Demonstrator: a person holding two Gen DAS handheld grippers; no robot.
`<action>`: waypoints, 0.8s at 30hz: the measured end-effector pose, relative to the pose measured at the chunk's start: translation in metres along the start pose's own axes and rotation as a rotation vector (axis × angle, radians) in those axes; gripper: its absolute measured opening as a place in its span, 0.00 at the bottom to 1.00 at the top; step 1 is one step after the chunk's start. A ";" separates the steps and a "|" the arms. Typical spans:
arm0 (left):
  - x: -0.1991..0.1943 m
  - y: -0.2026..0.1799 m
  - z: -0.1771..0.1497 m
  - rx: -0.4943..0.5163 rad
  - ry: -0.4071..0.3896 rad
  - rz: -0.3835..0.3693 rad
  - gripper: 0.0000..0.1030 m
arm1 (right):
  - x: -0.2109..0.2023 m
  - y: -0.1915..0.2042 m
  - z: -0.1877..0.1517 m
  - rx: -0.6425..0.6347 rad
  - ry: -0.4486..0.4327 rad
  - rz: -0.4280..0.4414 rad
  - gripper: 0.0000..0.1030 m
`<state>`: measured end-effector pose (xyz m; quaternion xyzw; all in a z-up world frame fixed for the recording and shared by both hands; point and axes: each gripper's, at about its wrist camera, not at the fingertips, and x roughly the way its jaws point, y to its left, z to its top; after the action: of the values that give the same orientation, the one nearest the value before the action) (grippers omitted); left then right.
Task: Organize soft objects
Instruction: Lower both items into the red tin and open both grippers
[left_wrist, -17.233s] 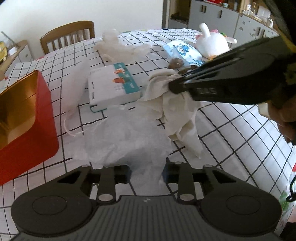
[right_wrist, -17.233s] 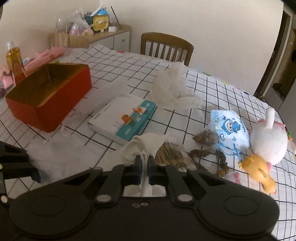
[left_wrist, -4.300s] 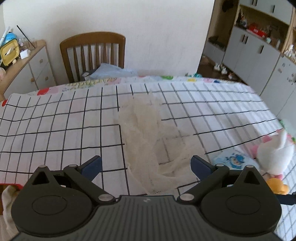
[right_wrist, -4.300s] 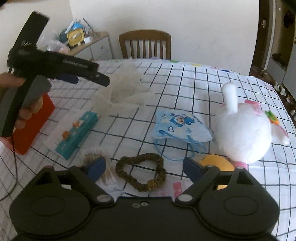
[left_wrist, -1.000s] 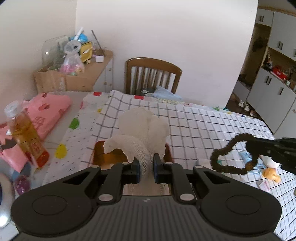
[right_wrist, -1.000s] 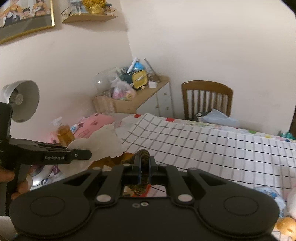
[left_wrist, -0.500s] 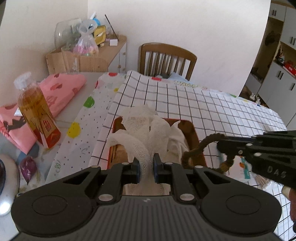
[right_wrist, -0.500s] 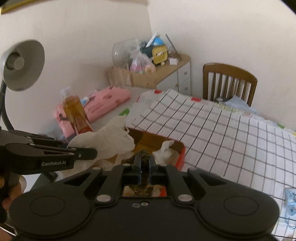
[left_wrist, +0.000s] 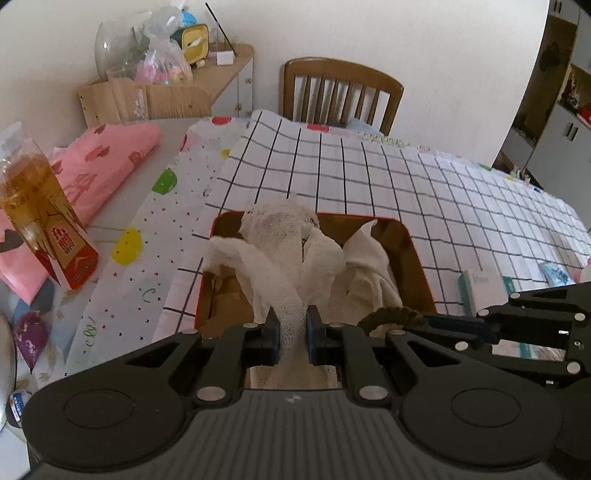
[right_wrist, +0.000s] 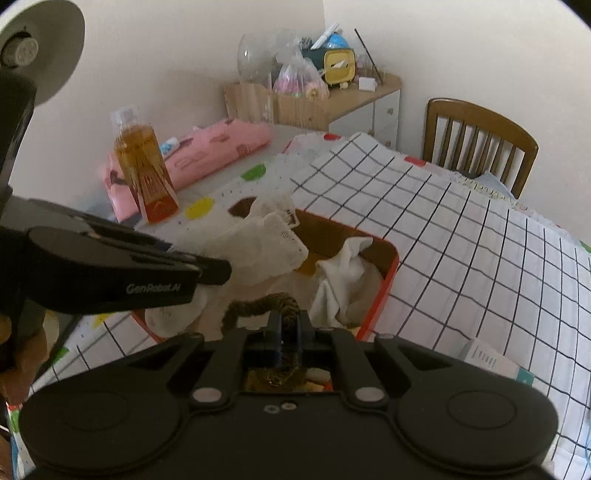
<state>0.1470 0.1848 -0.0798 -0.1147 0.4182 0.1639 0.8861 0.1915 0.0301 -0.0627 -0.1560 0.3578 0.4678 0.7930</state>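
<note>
Gauze cloth (left_wrist: 280, 254) is pinched between the closed jaws of the left gripper (left_wrist: 291, 334) at lower centre of the left wrist view, its loose folds draped over the open red tin (left_wrist: 413, 254) at mid-frame. Brown scrunchie (right_wrist: 258, 306) is clamped in the closed right gripper (right_wrist: 289, 332), low centre of the right wrist view, hanging just above the near end of the tin.

Progress, judged: a white cloth (right_wrist: 340, 273) already lies inside the tin. Both carried items are over the tin but not yet released. A booklet (left_wrist: 480, 286) sits at right of the left wrist view on the table; other soft items probably remain out of frame.

Surface: table under a white cloth with black grid (left_wrist: 406, 184), a dotted cloth (left_wrist: 147, 236) beneath it at left. Amber bottle (left_wrist: 40, 206) and pink fabric (left_wrist: 103, 162) at far left. Wooden chair (left_wrist: 340, 96) at top centre, cluttered sideboard (left_wrist: 221, 70) upper left, plain wall behind.
</note>
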 end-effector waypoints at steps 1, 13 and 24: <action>0.004 0.000 0.000 0.000 0.010 0.001 0.13 | 0.002 0.000 -0.001 -0.004 0.008 0.003 0.07; 0.025 0.000 -0.008 -0.013 0.085 -0.008 0.13 | 0.016 0.007 -0.011 -0.100 0.075 0.008 0.18; 0.024 0.002 -0.008 -0.047 0.091 -0.030 0.25 | 0.009 0.007 -0.011 -0.107 0.069 0.031 0.37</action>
<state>0.1552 0.1883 -0.1031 -0.1493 0.4523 0.1549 0.8655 0.1836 0.0327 -0.0764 -0.2087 0.3615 0.4931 0.7633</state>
